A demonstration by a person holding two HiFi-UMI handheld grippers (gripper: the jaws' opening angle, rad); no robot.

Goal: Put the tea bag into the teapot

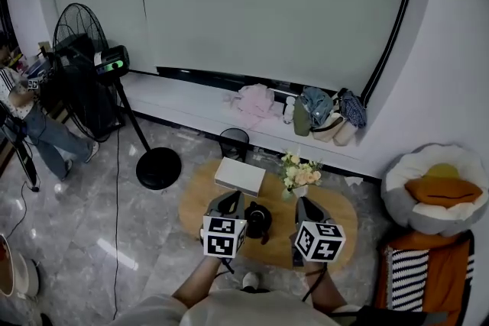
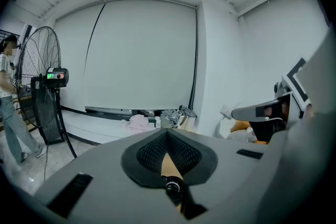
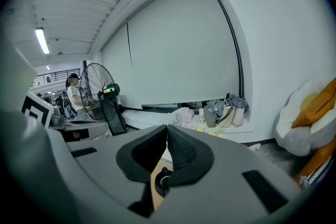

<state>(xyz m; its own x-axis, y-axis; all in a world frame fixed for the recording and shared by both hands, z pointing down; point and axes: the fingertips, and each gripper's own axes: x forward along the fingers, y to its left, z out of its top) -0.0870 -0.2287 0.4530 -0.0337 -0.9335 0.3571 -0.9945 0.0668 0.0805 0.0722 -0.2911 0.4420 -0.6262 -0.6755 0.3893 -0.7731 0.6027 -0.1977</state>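
The black teapot (image 1: 258, 220) stands on the oval wooden table (image 1: 345, 223), between my two grippers. My left gripper (image 1: 228, 201) hovers just left of it and my right gripper (image 1: 306, 208) just right of it, both held above the table. In the left gripper view the left gripper (image 2: 167, 131) has its jaws together at the tips, with the teapot's top (image 2: 173, 186) showing below them. The right gripper (image 3: 167, 128) is likewise shut, with the teapot (image 3: 164, 181) under it. No tea bag is visible in any view.
A white box (image 1: 240, 176) and a small vase of flowers (image 1: 300, 173) stand at the table's far side. Beyond are a black bin (image 1: 234, 141), a standing fan (image 1: 88, 76), a person (image 1: 30, 122) at far left, and a cushioned seat (image 1: 435, 187) at right.
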